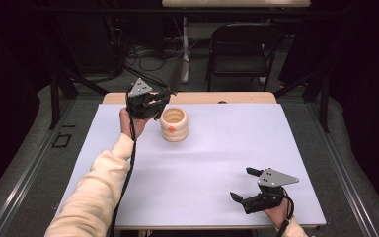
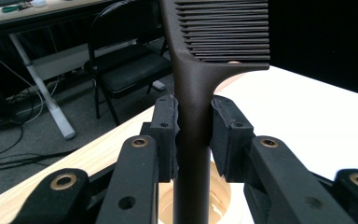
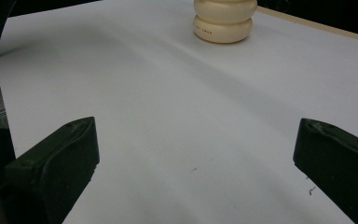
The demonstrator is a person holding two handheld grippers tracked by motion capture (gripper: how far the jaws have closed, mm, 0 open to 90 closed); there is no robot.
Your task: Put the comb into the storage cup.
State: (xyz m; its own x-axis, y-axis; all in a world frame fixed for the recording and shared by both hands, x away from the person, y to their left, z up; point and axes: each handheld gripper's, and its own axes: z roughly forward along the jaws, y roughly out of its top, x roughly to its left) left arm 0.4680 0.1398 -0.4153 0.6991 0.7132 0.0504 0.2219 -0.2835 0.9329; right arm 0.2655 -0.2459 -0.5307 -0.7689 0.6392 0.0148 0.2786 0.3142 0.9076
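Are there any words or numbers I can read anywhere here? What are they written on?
Cream ribbed holder: a short line of tiny dark print on its lower ring, too small and blurred to read.
Same holder in the high view: an orange mark on its side, too small to tell whether it is a label.
Dark comb in the left gripper: no text.
White table cover: no text.

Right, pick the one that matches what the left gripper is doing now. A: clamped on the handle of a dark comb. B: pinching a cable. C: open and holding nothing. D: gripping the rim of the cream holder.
A: in the left gripper view, the left gripper has both jaws pressed against the handle of the dark comb, teeth up, above the cream holder.
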